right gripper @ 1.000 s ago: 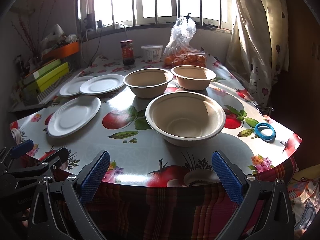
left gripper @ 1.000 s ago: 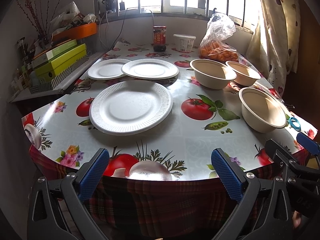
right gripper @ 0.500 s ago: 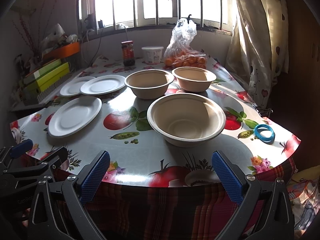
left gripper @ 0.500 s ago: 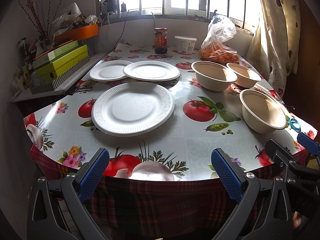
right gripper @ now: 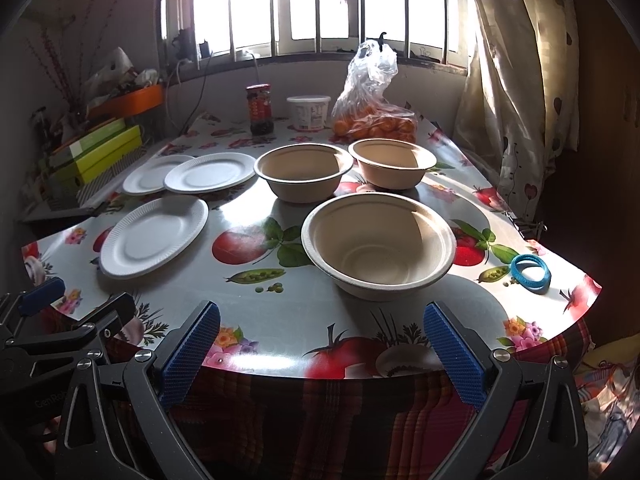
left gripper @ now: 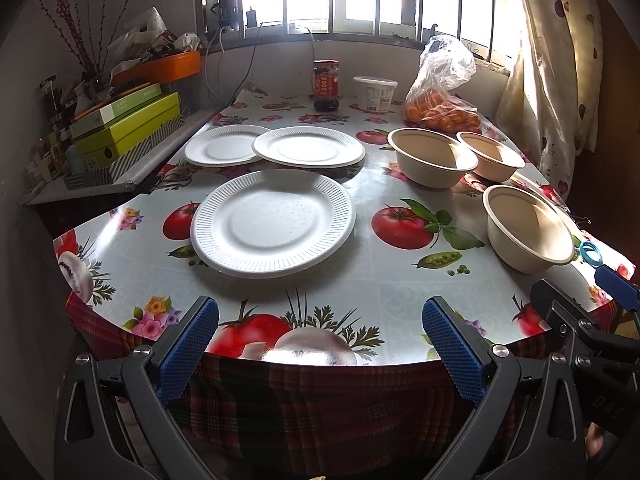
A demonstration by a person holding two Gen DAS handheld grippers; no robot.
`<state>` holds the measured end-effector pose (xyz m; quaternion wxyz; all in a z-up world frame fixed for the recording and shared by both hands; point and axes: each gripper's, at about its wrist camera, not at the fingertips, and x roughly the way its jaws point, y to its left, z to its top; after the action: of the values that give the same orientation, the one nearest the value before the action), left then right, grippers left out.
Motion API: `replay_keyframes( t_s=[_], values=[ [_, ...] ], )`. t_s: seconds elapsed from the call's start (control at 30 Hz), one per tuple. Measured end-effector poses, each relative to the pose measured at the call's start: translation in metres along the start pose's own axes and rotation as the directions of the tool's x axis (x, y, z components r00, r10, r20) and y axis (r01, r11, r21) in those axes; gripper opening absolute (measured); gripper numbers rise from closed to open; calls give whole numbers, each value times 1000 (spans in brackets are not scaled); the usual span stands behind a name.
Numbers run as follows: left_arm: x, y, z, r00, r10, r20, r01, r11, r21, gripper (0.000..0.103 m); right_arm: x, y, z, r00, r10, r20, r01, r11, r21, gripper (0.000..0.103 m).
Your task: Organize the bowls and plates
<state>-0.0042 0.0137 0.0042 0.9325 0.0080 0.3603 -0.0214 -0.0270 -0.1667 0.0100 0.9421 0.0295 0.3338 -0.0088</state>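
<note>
Little has changed over the last second: in both wrist views the table sits slightly lower and farther than before, so both grippers have drifted up and back a touch, and no plate or bowl has moved. Left to right: the left gripper hangs off the near table edge, tongs wide apart, holding nothing, aimed at the near plate, which lies flat and alone on the table. Behind it the far-left plate has the middle plate overlapping its right rim, so those two are touching but not properly stacked. Right of centre, the big bowl and the back bowl sit just beside each other, rims near or touching, can't tell which. The near bowl stands apart from them, upright, directly ahead of the right gripper, whose tongs are also spread wide and empty, off the table edge. A blue ring lies near the right edge, and a bag of oranges, tub and jar are at the back, away from the work. Judgement: task not started, nothing stacked. The slight pull-back looks like lining up before the first reach, probably left to near plate, right to near bowl.
</note>
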Motion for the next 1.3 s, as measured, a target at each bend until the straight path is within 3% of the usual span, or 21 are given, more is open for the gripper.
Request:
replay_keyframes(
  t_s=[0.43,0.67,0.77,0.93,1.2,1.3],
  values=[
    [3,9,6,1000,-2,1,2,1000,-14,102,2,8,9,1000,13,20,-13,1000,-21,103],
    [2,43,27,999,-17,29,19,997,-80,102,6,24,36,991,117,71,-111,990,-87,103],
    [11,63,38,999,-54,5,54,991,-121,102,15,33,51,983,177,44,-171,979,-113,103],
    [21,85,60,1000,15,4,-14,995,-100,102,30,46,84,976,214,40,-207,969,-137,102],
    [50,123,91,997,-15,-73,4,989,-148,99,57,70,136,960,278,-3,-274,942,-195,88],
    [60,133,99,995,-20,-96,4,987,-161,92,70,81,153,954,300,-23,-298,930,-217,82]
  ],
)
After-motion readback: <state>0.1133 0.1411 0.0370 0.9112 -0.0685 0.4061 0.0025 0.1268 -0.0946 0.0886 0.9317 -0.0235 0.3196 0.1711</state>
